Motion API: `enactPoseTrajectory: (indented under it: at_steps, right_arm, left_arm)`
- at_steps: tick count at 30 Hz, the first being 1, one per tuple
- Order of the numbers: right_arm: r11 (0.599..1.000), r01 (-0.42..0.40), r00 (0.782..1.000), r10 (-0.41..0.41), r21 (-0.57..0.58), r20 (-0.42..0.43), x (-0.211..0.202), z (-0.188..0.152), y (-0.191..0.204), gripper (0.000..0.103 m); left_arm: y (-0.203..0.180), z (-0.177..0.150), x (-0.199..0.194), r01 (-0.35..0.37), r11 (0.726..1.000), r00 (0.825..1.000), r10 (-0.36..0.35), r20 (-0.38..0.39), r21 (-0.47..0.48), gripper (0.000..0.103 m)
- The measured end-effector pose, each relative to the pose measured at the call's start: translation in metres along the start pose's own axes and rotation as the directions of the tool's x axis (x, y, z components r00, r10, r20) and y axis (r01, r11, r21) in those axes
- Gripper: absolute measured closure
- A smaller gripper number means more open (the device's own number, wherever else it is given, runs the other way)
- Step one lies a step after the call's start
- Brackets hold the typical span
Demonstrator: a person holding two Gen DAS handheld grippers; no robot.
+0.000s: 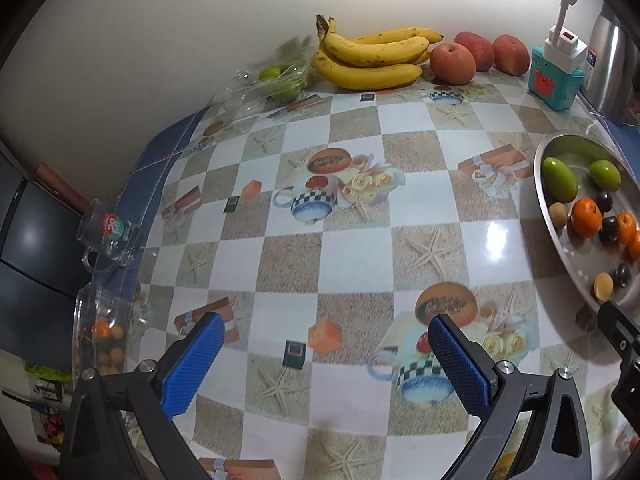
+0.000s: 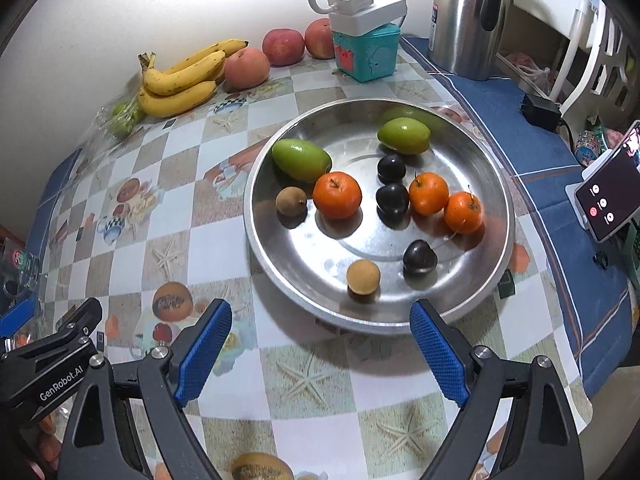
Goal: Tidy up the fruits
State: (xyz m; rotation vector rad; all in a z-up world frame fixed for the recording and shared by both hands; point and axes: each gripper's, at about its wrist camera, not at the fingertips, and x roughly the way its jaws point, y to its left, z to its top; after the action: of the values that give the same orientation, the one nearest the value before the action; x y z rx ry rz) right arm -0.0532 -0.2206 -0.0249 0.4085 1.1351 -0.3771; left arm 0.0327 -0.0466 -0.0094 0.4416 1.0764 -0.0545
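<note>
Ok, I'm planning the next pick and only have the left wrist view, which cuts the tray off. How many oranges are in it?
Observer: Three oranges lie in the metal tray.
Operator: Is the right gripper holding anything?
Observer: No, the right gripper is open and empty, at the tray's near rim.
Operator: Anything right of the tray?
Observer: A phone, propped up on the blue cloth.
</note>
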Motion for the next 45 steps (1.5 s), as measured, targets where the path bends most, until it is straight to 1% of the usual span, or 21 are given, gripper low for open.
enactPoseTrajectory:
  at_steps: [10, 20, 28, 31, 37, 40, 45]
  right_arm:
    - [1.000, 0.004, 1.000, -0.004, -0.025, 0.020, -0.016, -0.013, 0.008, 0.012]
    - [1.000, 0.006, 0.999, -0.005, -0.027, 0.038, -0.026, -0.019, 0.011, 0.012]
    - [1.000, 0.011, 0.999, -0.010, -0.025, 0.044, -0.027, -0.021, 0.010, 0.012]
    - [1.000, 0.013, 0.999, -0.012, -0.024, 0.047, -0.028, -0.021, 0.009, 0.012]
    - [1.000, 0.016, 0.999, -0.015, -0.023, 0.047, -0.028, -0.020, 0.009, 0.012]
    - [1.000, 0.016, 0.999, -0.015, -0.024, 0.041, -0.026, -0.021, 0.009, 0.012]
    - [0.999, 0.023, 0.999, -0.021, -0.027, 0.049, -0.027, -0.021, 0.010, 0.012]
  left_arm:
    - [0.015, -0.016, -0.019, 0.001, 1.000, 0.999, 0.000, 0.039, -0.025, 0.000]
    - [0.019, -0.025, -0.025, 0.005, 1.000, 0.998, -0.004, 0.057, -0.029, 0.000]
    - [0.023, -0.027, -0.025, 0.010, 0.999, 0.998, -0.007, 0.060, -0.047, 0.000]
    - [0.022, -0.027, -0.024, 0.007, 0.999, 0.998, -0.004, 0.058, -0.045, 0.000]
    - [0.018, -0.028, -0.029, -0.008, 1.000, 0.997, 0.010, 0.081, -0.028, 0.000]
    - [0.017, -0.028, -0.028, -0.009, 1.000, 0.997, 0.011, 0.080, -0.022, 0.000]
    - [0.020, -0.028, -0.026, -0.003, 0.999, 0.997, 0.006, 0.071, -0.042, 0.000]
